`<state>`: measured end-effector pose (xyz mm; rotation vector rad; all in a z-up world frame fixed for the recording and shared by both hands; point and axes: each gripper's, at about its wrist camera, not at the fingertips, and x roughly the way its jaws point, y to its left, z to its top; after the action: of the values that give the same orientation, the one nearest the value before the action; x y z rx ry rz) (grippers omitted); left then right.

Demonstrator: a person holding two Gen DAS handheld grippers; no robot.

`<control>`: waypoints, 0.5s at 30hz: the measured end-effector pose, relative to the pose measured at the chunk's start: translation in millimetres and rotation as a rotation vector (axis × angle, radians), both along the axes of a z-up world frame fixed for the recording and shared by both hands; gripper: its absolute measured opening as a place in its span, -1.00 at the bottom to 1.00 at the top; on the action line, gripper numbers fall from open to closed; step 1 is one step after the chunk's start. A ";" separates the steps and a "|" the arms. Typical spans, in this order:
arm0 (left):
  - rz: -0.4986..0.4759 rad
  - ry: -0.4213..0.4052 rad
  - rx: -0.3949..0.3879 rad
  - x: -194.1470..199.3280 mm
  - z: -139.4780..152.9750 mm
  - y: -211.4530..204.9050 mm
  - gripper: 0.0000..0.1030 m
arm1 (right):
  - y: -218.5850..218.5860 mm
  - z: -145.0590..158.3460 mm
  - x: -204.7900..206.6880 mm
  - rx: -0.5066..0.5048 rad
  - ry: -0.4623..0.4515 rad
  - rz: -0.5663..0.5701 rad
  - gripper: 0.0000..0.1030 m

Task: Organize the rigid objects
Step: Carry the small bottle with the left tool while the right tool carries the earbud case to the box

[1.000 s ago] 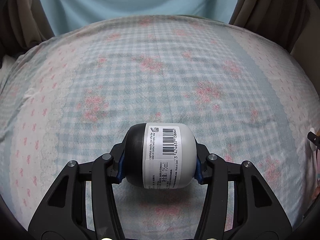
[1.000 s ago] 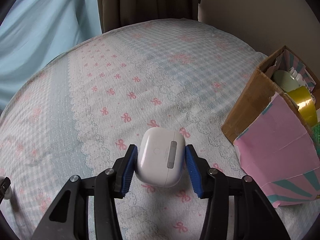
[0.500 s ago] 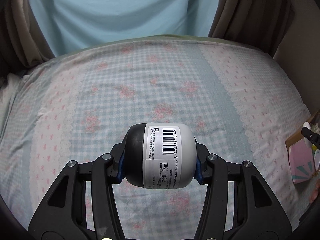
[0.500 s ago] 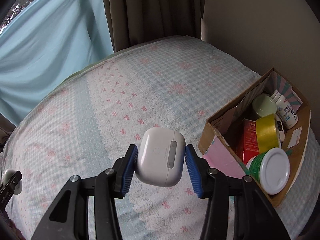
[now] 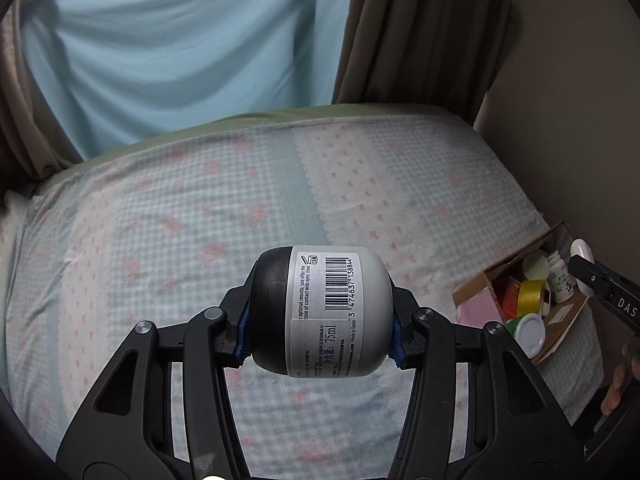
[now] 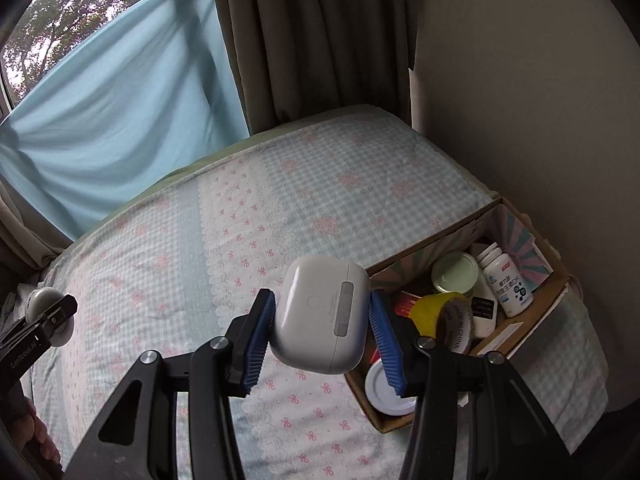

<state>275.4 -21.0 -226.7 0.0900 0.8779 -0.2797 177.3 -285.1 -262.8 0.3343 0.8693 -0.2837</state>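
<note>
We have lifted both loads well clear of the bed since a second ago, and the cardboard box at the bed's right edge has come into sight. Our left tool is clamped on the roll-on bottle, held sideways; our right tool is clamped on the white earbud case, now hanging just beside the box's near wall. We judge both are nearly ready to go in.

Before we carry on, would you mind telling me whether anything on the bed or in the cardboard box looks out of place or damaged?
Nothing stands out. The cardboard box sits open at the bed's edge, crowded with jars and a yellow tape roll, with nothing visibly spilled. Its rim looks a little worn.
</note>
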 end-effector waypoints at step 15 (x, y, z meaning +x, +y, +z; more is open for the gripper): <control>-0.166 0.030 -0.015 -50.6 -2.8 -186.5 -0.09 | -153.7 10.2 -67.1 -0.039 0.040 -0.051 -0.13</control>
<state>224.8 -207.5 -229.5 0.1452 0.8992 -0.4440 110.2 -438.8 -252.6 0.3155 0.8947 -0.3555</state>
